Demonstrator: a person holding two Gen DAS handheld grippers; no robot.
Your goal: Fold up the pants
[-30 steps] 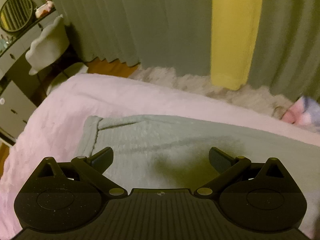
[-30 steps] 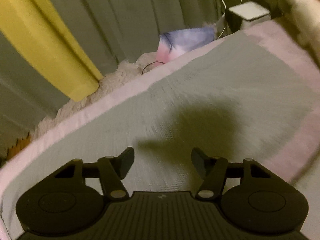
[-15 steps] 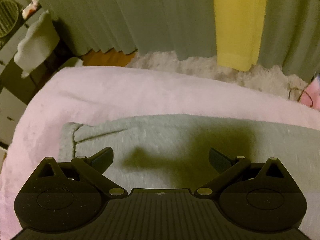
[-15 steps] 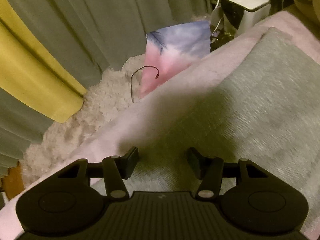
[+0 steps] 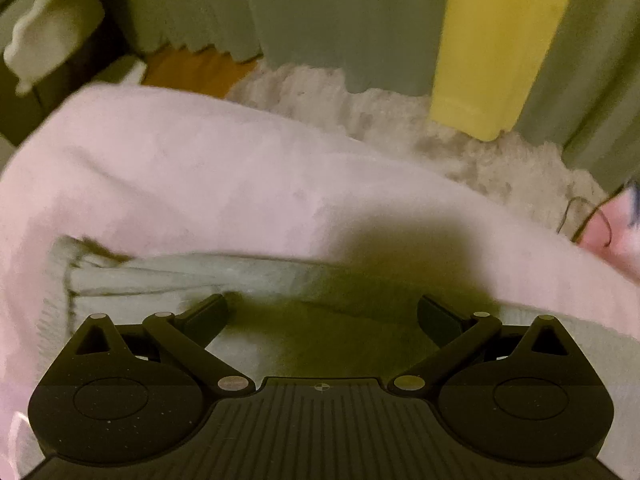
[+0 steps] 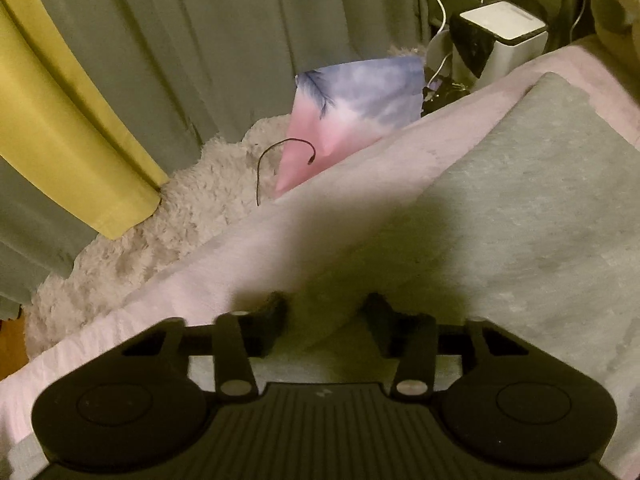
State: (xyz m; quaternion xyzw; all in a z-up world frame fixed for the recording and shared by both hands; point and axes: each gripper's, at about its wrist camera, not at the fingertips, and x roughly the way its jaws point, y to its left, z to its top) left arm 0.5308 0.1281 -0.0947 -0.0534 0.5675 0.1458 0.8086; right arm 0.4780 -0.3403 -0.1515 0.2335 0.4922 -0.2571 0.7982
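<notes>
A pink blanket (image 5: 192,184) covers the bed, and behind it hang grey-green curtains (image 6: 180,40) with one yellow curtain (image 5: 496,40) and a shaggy pale rug (image 6: 160,232) on the floor. The grey-green pants (image 6: 540,220) lie flat on the blanket. In the left wrist view the left gripper (image 5: 322,316) has its jaws spread wide and holds nothing; the pants (image 5: 192,276) lie under and between the fingers, with the far edge just ahead at 12 o'clock and a seamed end at 9 to 10 o'clock. In the right wrist view the right gripper (image 6: 325,312) has its jaws parted but narrower, and the far edge of the pants runs between the fingers and goes away toward 2 o'clock. I cannot tell if the fingertips (image 6: 276,308) touch the cloth, because they are dark, blurred and in the shadow. A pink and blue pillow (image 6: 352,112) stands beside the bed at 12 o'clock, half hidden behind the blanket edge. A white box (image 6: 504,28) with cables sits at 1 o'clock. The near part of the pants is hidden by both gripper bodies.
</notes>
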